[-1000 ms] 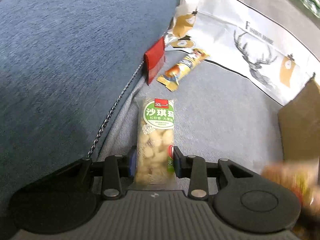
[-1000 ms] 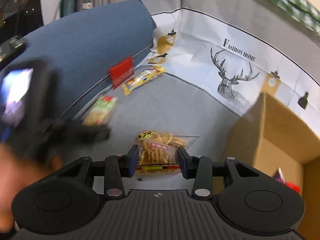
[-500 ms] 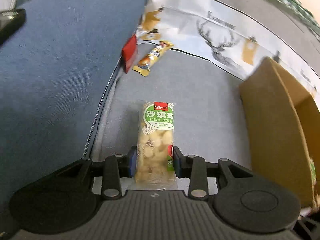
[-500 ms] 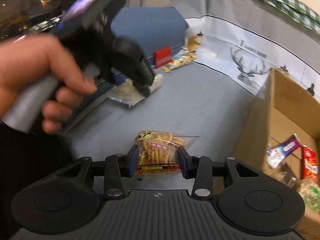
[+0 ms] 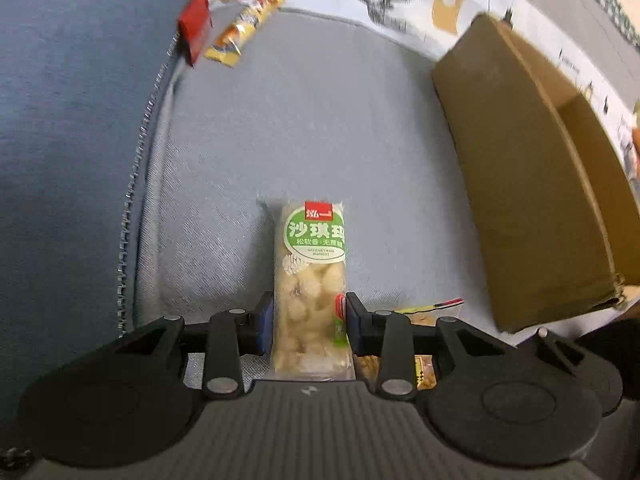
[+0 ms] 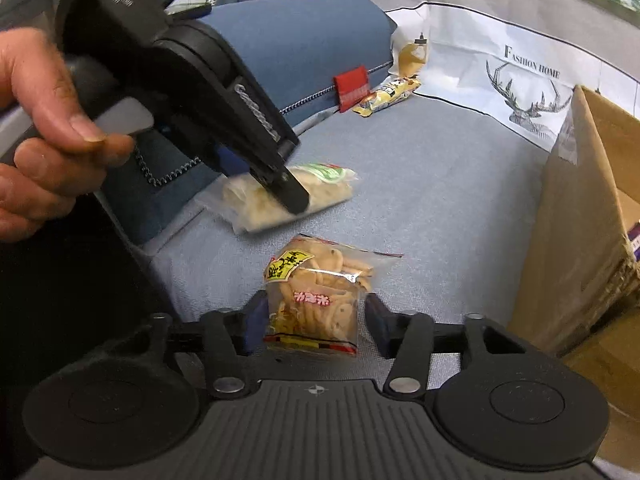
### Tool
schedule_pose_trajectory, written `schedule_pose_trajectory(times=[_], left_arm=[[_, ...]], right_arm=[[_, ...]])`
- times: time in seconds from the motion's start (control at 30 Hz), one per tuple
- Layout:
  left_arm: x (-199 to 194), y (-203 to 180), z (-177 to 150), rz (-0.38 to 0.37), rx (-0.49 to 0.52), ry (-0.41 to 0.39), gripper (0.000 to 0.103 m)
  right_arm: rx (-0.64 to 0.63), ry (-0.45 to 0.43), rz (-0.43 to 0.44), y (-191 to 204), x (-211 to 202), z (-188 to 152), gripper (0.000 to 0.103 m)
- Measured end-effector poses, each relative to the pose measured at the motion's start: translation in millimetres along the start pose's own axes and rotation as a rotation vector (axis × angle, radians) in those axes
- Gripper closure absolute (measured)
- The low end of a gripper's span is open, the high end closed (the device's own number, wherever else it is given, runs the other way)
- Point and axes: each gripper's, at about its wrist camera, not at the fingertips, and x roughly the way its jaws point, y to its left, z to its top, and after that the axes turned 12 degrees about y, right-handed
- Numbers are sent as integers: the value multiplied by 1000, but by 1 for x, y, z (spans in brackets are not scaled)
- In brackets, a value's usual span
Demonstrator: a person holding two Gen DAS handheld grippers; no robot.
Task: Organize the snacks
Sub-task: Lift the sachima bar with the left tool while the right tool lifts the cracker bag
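While my right hand-held gripper (image 6: 312, 330) lets go, its jaws opening, the cracker bag (image 6: 316, 292) sits between the pads on the grey sofa seat (image 6: 440, 200), with a gap showing on each side of it. Half a second ago those pads were tight against the bag. To the right stands the cardboard box (image 6: 580, 220); from here I see mostly its outer wall and only a sliver of something purple-and-white inside at the frame's edge, whereas half a second ago several wrapped snacks showed in it. My left hand-held gripper (image 5: 310, 328) pinches the lower part of the sachima bar (image 5: 312, 276), pads pressing both sides, exactly as a second ago. In the right view that bar (image 6: 320, 188) hangs tilted just above the seat, near the blue cushion (image 6: 300, 48), and my left hand (image 6: 44, 132) grips the handle. The box (image 5: 520, 184) now fills the right of the left view, where a second ago only a corner showed. A yellow snack (image 6: 386, 96) lies beside the red tag (image 6: 351, 88) at the seat's far end, unmoved.
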Motion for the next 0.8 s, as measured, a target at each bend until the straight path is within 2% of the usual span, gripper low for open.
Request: schedule_pose_trajectory(times=[0.3, 0.63, 0.8], left_arm=[[13, -17, 5, 79, 34, 27, 60], [19, -22, 5, 102, 49, 37, 57], [21, -23, 4, 110, 54, 39, 56]], right_arm=[[77, 13, 31, -14, 12, 6, 41], [70, 56, 16, -12, 18, 6, 42], [69, 53, 18, -11, 15, 5, 47]])
